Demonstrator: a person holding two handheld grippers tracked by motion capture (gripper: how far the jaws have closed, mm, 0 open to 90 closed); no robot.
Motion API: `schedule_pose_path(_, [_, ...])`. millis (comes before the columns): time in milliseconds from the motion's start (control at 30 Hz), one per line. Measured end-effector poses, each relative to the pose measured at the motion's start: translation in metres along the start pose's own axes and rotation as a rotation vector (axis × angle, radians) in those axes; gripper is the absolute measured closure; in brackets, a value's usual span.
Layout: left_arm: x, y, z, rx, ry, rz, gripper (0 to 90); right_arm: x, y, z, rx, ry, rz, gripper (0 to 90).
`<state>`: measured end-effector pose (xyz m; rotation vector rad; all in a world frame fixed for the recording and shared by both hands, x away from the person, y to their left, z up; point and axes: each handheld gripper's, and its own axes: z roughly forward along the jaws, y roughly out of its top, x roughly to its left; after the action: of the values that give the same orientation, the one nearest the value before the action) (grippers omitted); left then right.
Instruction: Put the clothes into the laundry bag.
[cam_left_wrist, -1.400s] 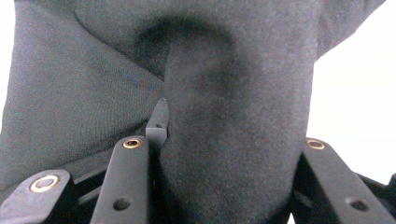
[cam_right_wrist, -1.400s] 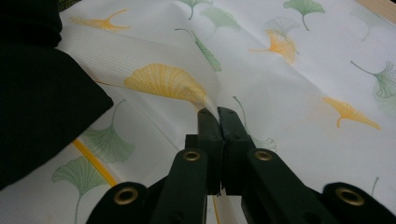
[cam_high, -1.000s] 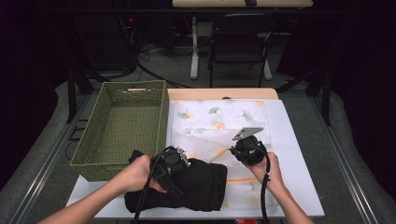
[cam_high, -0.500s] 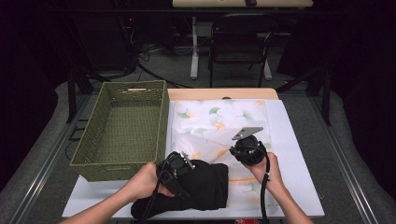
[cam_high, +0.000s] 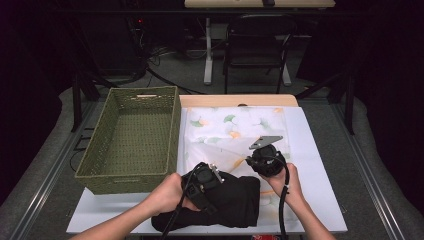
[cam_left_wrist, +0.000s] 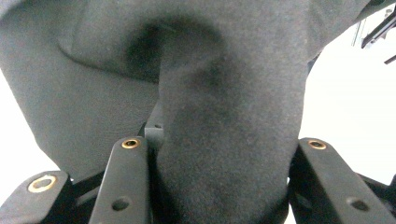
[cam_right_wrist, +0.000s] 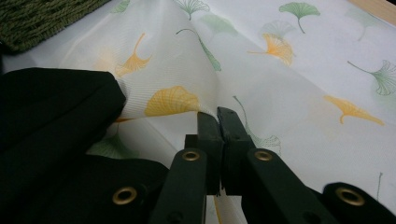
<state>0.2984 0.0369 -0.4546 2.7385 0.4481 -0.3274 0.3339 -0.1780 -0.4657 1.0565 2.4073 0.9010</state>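
Nearest the person, the left gripper (cam_high: 202, 186) pinches a thick fold of black cloth (cam_high: 235, 200) bunched on the table's (cam_high: 320, 165) near edge. Just beyond, the right gripper (cam_right_wrist: 218, 114), pressed together, nips the leaf-print sheet (cam_right_wrist: 289, 84). A basket (cam_high: 132, 137) sits left.

Both grippers low at the counter's near edge, on fabric.

We see the left gripper (cam_high: 202, 184) sitting on the bunched black cloth (cam_high: 230, 202) at the near edge of the white counter (cam_high: 320, 165), left hand (cam_high: 167, 195) behind it. The right gripper (cam_high: 266, 161) rests just beside it on the leaf-print sheet (cam_high: 235, 130), cable trailing back along the right hand (cam_high: 286, 182). The green woven basket (cam_high: 132, 145) stands left of the sheet. We can't read the fingers from here.
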Motion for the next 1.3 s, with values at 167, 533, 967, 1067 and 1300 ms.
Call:
schedule_pose_path(167, [-0.002,0.009,0.008,-0.004,-0.012,0.013,56.3,0.000,0.000,-0.001,-0.002,-0.004,0.002,89.1])
schedule_pose_path(533, [-0.021,0.018,0.009,-0.004,-0.043,0.076,56.5,-0.001,-0.001,0.001,0.000,-0.005,0.007,89.0])
schedule_pose_path(967, [0.004,0.020,0.021,-0.023,0.006,-0.053,56.4,0.000,0.002,-0.006,-0.022,0.004,0.007,89.0])
schedule_pose_path(1067, [0.009,0.021,0.024,-0.039,0.029,-0.083,56.3,0.001,0.003,-0.010,-0.031,0.004,0.005,89.0])
schedule_pose_path(1300, [0.019,0.021,0.026,-0.076,0.118,-0.167,55.5,0.000,0.004,-0.015,-0.048,0.004,0.001,88.9])
